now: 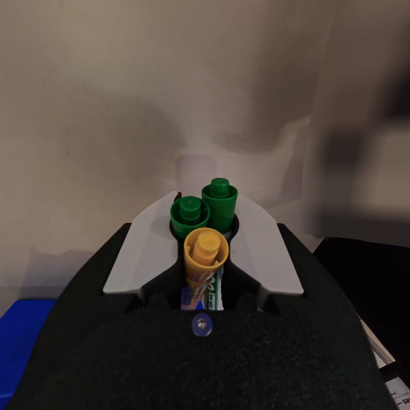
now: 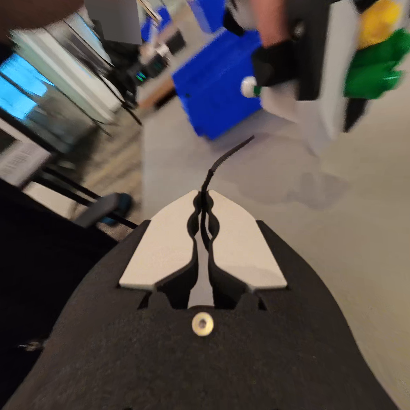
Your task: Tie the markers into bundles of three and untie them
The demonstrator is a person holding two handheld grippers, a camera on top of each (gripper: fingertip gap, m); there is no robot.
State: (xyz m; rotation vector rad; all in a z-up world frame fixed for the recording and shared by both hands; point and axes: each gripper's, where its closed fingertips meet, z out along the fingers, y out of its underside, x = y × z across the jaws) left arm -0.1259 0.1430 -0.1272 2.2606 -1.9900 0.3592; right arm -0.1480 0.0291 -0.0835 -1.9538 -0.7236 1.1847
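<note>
My left gripper (image 1: 203,199) is shut on three markers held end-on: two with green caps (image 1: 219,199) and one with a yellow cap (image 1: 206,248), caps pointing away from the camera. My right gripper (image 2: 202,193) is shut on a thin black cable tie (image 2: 224,155) whose ribbed free end curves up and to the right. In the right wrist view the left gripper shows blurred at the top right, holding the green markers (image 2: 377,71) and the yellow marker (image 2: 377,24), with a white marker end (image 2: 248,86) sticking out on its left.
A blue bin (image 2: 217,88) stands on the pale tabletop (image 2: 310,221) beyond my right gripper; it also shows at the lower left of the left wrist view (image 1: 20,346). A person's hand (image 2: 273,20) holds the left gripper. Furniture and a screen lie blurred at the left.
</note>
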